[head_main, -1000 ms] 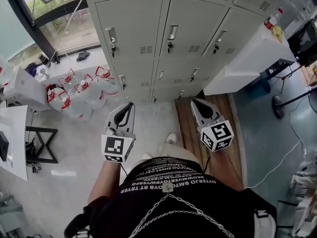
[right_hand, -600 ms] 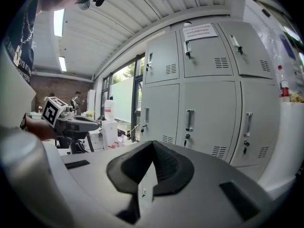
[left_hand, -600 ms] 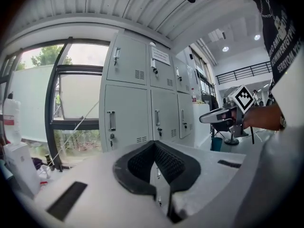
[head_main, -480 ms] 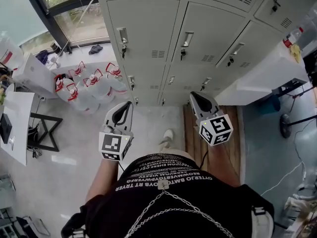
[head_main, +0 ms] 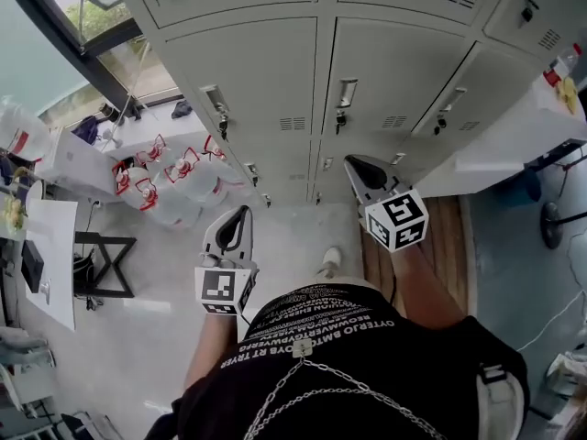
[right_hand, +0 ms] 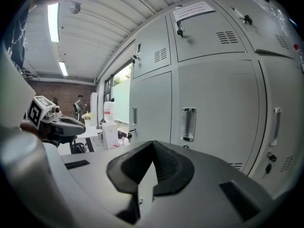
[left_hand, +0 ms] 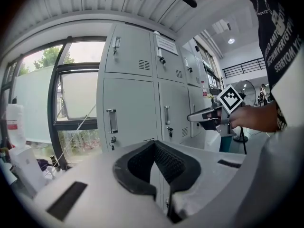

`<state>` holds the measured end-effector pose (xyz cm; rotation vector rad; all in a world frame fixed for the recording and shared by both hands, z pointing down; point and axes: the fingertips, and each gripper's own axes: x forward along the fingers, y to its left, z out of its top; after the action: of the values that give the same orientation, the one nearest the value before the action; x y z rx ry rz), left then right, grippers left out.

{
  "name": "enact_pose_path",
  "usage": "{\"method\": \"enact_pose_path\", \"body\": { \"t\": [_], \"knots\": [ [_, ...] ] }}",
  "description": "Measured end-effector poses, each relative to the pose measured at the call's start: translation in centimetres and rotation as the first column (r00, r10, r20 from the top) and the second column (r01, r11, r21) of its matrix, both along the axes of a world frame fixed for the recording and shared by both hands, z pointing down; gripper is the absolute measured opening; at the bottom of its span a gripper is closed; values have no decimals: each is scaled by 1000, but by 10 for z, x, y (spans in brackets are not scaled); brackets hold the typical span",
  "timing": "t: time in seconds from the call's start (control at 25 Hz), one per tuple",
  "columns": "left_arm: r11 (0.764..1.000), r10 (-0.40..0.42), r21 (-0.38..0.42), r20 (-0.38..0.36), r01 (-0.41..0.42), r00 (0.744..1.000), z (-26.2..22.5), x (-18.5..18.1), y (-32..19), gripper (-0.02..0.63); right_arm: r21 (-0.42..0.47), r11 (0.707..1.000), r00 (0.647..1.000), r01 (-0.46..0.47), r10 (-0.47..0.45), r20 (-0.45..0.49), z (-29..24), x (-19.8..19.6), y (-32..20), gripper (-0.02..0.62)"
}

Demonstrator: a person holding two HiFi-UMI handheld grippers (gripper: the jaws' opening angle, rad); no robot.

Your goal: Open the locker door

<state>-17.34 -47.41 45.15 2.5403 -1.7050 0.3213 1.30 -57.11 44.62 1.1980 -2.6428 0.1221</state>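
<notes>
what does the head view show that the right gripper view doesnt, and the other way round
Only the head view: water jugs at the left, the person's shoe and a wooden floor strip.
Only the right gripper view: ceiling lights, a paper label on an upper locker door and a brick wall far off.
Both: the grey lockers, their door handles and the left gripper.

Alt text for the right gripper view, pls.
Right gripper, jaws shut on nothing, faces a closed grey locker door whose handle sits just above-right of the jaw tips. The left gripper shows at far left.
</notes>
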Motion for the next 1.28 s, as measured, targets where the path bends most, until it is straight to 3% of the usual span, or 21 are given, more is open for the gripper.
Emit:
{"method": "enact_pose_path", "body": {
  "t": [0.2,0.24,0.56,0.96,1.28],
  "knots": [
    [1000,-20,7,15,20,1000,-5,8,-23,5,-31,999,1000,19,-20,-24,2,0,-43,9],
    [1000,-28,4,14,28,1000,-5,8,-25,5,-36,999,999,28,-29,-24,2,-1,-50,53],
    [993,-117,-26,25,117,993,-1,2,-33,5,-85,995,999,48,-47,6,2,-8,-111,208],
    [975,-214,-51,39,216,976,5,-13,-21,5,-105,994,999,31,-28,34,4,-24,-149,238],
    [968,-234,-78,45,237,971,14,-26,0,5,-110,993,999,-39,43,26,4,-23,-154,235]
  ]
}}
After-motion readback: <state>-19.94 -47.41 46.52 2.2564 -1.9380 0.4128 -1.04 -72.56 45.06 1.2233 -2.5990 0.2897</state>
